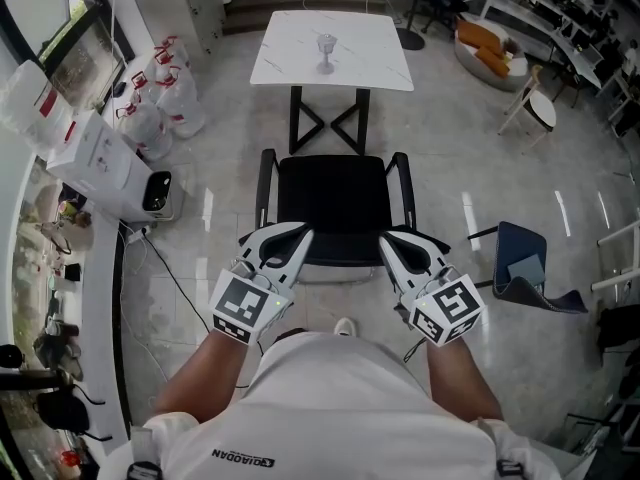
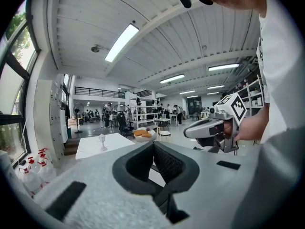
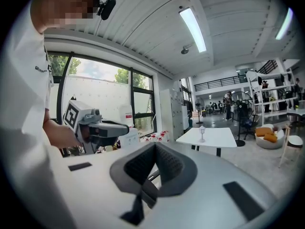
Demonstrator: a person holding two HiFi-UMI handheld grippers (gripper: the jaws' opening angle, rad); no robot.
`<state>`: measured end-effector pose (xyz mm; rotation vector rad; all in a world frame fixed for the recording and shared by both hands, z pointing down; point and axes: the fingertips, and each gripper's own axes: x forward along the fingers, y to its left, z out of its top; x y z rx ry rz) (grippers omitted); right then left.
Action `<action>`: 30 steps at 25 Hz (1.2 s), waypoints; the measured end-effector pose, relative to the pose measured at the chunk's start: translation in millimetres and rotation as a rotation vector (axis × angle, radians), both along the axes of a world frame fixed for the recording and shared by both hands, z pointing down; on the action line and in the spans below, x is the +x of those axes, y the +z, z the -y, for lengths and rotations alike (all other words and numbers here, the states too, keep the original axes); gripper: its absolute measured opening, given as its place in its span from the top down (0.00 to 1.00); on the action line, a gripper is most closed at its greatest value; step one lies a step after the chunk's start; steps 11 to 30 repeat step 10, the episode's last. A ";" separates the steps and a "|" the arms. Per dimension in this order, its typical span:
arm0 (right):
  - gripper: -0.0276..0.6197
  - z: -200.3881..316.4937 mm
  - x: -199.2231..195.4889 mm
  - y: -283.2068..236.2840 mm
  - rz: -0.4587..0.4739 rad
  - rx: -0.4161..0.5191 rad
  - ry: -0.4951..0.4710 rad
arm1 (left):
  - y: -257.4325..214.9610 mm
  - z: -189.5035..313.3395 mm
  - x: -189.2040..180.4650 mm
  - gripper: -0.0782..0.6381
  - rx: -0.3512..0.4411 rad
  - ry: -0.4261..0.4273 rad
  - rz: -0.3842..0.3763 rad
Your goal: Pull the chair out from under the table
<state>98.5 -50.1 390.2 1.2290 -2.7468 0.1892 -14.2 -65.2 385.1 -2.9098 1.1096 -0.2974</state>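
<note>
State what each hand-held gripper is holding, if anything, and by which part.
Nothing is held. The left hand-held gripper and right hand-held gripper are both shut with nothing between their jaws, poised over the back of the chair.

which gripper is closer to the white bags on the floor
Left. The left gripper is by the black chair's near edge, on the same side as the white bags; the right gripper is across the chair, farther away.

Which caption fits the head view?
Shut left gripper and shut right gripper near a black chair standing clear of the white table.
</note>
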 end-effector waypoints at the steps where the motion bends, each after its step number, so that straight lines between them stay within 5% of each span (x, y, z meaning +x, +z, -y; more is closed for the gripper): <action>1: 0.95 0.5 0.6 0.9 0.000 -0.003 0.002 | 0.5 0.3 0.7 0.88 -0.002 0.001 0.002; 30: 0.95 3.0 -2.0 1.0 -0.001 -0.006 -0.004 | -4.9 4.8 -1.4 0.88 0.000 -0.007 0.001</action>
